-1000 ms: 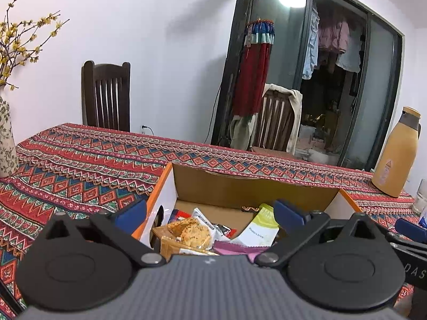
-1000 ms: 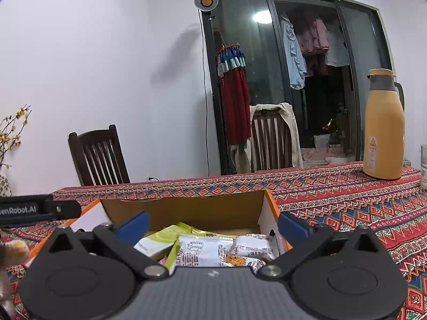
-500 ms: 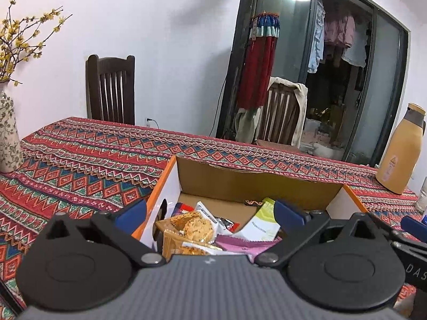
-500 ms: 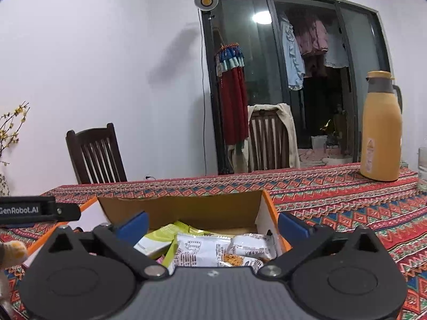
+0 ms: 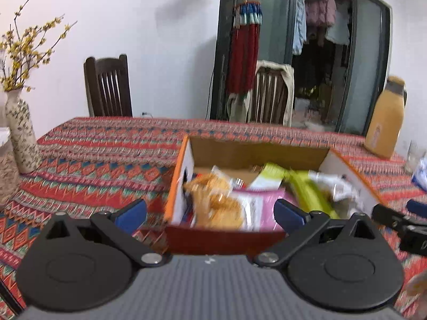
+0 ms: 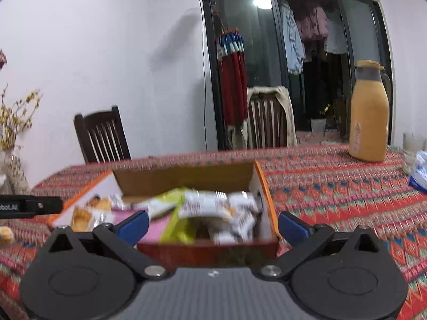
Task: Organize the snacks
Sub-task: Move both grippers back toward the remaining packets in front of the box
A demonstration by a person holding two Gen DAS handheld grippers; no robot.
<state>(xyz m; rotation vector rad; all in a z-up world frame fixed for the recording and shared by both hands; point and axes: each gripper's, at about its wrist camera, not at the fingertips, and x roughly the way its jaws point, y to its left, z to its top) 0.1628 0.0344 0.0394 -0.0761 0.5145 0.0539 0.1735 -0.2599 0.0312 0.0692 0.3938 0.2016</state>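
While the snack packets (image 5: 234, 202) lie heaped in the cardboard box (image 5: 256, 152) on the patterned tablecloth (image 5: 106, 160), we judge the sorting barely begun; next we must settle on one packet and reach in. Cookies, a pink pack and a green pack overlap, blurred. Our left gripper (image 5: 209, 212) and right gripper (image 6: 213, 224) hover before the box, both spread wide and empty. A yellow jug (image 6: 369, 112) stands well apart.

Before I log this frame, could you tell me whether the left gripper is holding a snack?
No, the left gripper is open and empty, its blue fingers spread in front of the snack box.
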